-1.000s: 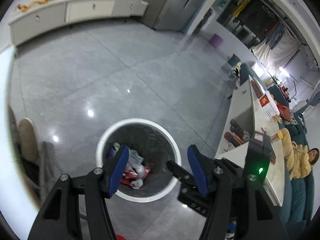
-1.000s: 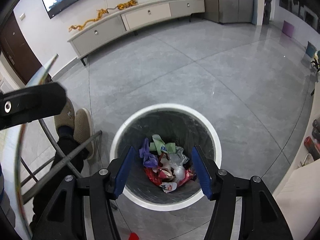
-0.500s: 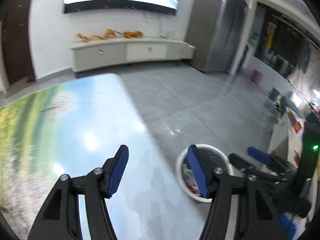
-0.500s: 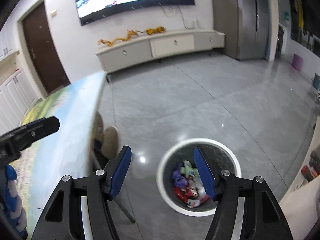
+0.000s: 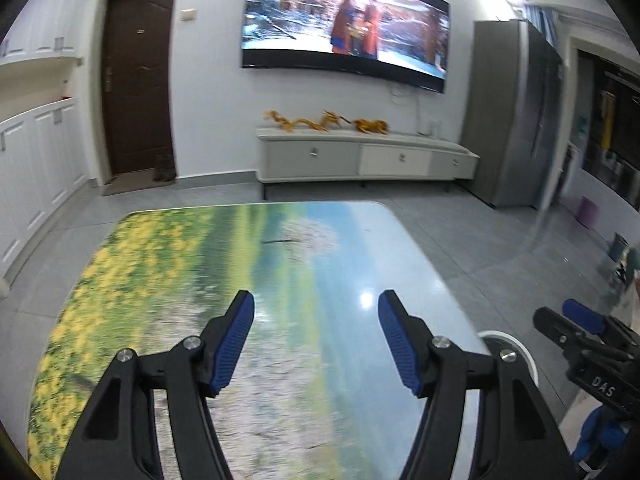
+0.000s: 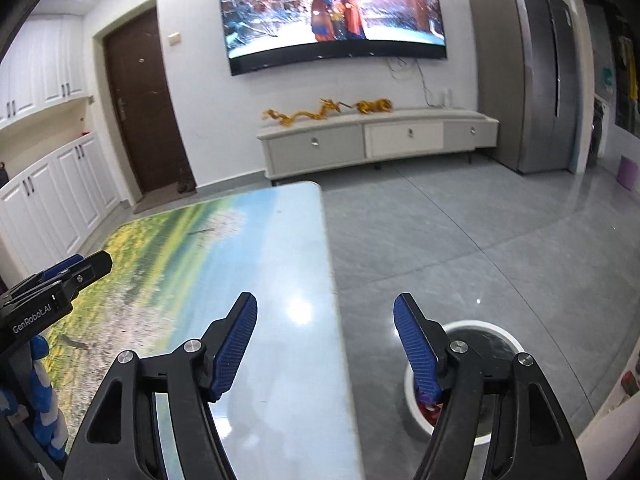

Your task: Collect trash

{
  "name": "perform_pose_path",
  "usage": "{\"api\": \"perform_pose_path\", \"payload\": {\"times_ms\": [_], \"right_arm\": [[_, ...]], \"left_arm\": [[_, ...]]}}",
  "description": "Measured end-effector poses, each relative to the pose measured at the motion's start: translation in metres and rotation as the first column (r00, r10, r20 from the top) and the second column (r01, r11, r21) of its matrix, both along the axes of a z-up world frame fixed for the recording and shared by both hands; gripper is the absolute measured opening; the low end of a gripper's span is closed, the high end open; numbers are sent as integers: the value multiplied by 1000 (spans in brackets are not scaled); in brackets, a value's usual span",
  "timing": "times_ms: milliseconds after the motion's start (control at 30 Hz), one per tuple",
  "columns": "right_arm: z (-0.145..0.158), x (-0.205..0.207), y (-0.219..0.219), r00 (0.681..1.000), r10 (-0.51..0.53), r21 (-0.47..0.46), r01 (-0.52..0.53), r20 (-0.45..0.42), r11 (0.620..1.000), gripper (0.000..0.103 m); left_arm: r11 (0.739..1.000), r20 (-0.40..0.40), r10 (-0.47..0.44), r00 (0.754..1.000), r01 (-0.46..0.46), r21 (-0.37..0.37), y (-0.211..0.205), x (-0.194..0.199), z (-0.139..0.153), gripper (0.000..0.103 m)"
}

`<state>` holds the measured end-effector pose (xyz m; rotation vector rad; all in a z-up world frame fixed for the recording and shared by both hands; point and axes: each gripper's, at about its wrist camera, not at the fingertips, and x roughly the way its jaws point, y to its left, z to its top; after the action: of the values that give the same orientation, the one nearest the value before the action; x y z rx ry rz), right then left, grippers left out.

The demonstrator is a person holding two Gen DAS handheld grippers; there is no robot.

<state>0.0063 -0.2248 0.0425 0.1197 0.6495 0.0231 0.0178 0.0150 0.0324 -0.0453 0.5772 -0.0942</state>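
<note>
My left gripper (image 5: pixel 316 308) is open and empty, held above the table (image 5: pixel 240 264) with its landscape-print top. My right gripper (image 6: pixel 325 310) is open and empty, over the table's right edge (image 6: pixel 328 264). The white-rimmed trash bin (image 6: pixel 480 326) stands on the floor right of the table; red trash shows inside it behind my right finger. In the left wrist view only a sliver of the bin's rim (image 5: pixel 516 344) shows, and the right gripper (image 5: pixel 580 320) appears at the far right. The left gripper (image 6: pixel 68 276) shows at the left of the right wrist view.
A TV (image 5: pixel 344 28) hangs on the far wall above a low white cabinet (image 5: pixel 360 156). A dark door (image 5: pixel 136 80) is at the left, a grey fridge (image 6: pixel 528 68) at the right. Grey tiled floor (image 6: pixel 460 224) lies right of the table.
Both grippers have lifted from over the bin and tilted up. They now face the table top and the TV wall. Both stayed open and empty.
</note>
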Motion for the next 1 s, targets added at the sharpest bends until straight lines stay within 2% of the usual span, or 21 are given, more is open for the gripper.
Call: {"api": "perform_pose_path", "payload": {"times_ms": [300, 633, 900, 1000], "right_arm": [[9, -13, 37, 998, 47, -30, -46, 44, 998, 72], [20, -24, 72, 990, 89, -104, -78, 109, 992, 73], [19, -29, 81, 987, 79, -117, -63, 141, 991, 77], [17, -31, 79, 987, 72, -112, -57, 140, 992, 77]], "left_arm": [[992, 23, 123, 992, -123, 11, 46, -15, -1, 63], [981, 91, 183, 979, -188, 45, 54, -36, 11, 64], [973, 153, 219, 964, -227, 40, 57, -49, 16, 88], [971, 167, 226, 960, -237, 44, 55, -52, 18, 92]]}}
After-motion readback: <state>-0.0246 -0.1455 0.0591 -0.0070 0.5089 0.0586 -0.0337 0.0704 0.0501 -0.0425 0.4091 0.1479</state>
